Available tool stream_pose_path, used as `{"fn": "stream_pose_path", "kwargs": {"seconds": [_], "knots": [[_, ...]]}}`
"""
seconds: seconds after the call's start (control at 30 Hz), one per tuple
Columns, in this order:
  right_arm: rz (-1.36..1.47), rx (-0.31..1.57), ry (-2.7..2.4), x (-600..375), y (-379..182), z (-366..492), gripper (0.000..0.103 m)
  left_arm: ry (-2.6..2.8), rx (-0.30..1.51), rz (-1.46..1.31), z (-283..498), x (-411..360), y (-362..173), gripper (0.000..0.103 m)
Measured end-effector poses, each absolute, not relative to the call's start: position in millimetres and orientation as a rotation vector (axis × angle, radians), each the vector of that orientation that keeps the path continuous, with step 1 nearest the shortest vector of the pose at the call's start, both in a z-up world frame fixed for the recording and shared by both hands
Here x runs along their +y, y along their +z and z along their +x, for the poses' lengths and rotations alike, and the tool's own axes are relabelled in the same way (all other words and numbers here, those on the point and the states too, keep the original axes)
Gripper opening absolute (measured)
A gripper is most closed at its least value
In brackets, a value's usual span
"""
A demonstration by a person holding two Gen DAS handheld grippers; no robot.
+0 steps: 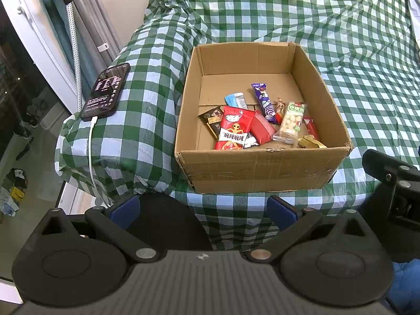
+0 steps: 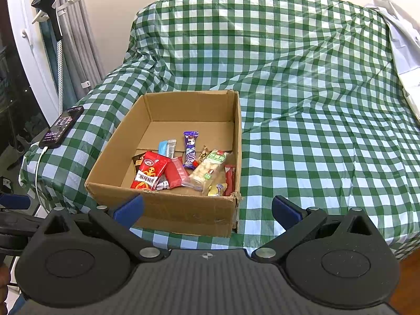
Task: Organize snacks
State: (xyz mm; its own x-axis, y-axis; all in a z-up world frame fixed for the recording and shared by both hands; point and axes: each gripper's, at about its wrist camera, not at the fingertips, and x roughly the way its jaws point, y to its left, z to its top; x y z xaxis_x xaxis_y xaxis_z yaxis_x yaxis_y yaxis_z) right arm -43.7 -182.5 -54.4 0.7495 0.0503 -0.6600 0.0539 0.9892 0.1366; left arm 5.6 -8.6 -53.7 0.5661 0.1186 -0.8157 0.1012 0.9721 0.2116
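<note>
Green-and-white checked cloth (image 1: pixel 328 26): one, covering the whole surface and filling the upper and right parts of both views.

Cardboard box (image 1: pixel 262 168): one, open-topped, sitting on the cloth at frame centre in the left wrist view, left of centre in the right wrist view.

Snacks, all inside the box, piled toward its near wall: about ten packets, exact count uncertain because of overlap.
- red peanut bag (image 1: pixel 235 128): one, lying on top at the near left.
- plain red pack (image 1: pixel 261 130): one, touching the peanut bag's right edge.
- clear pack of pale round pieces with a green label (image 1: pixel 290 122): one.
- purple wrapper (image 1: pixel 263 102): one, behind the red pack.
- dark chocolate packet (image 1: pixel 211 120): one, partly under the peanut bag.
- light-blue-and-silver packet (image 1: pixel 236 101): one.

Phone (image 1: pixel 106 95): one, screen lit, at centre left on the cloth, white cable (image 1: pixel 90 155) plugged in.

Left gripper (image 1: pixel 203 210): jaws spread wide, nothing held, bottom of frame, short of the box.
Right gripper (image 2: pixel 207 211): likewise wide open and empty.

View differences: the left wrist view alone shows floor clutter at lower left and part of the other gripper at right edge. The right wrist view alone shows white material (image 2: pixel 401 34) at upper right.
</note>
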Motion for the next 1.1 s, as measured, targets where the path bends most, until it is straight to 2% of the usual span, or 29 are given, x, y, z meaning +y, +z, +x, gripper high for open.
{"fn": "stream_pose_path", "kwargs": {"seconds": [1.1], "knots": [[0.153, 0.72, -0.002, -184.1, -55.6, -43.7, 0.103, 0.01, 0.968, 0.246, 4.8, -7.8, -54.4, 0.103]]}}
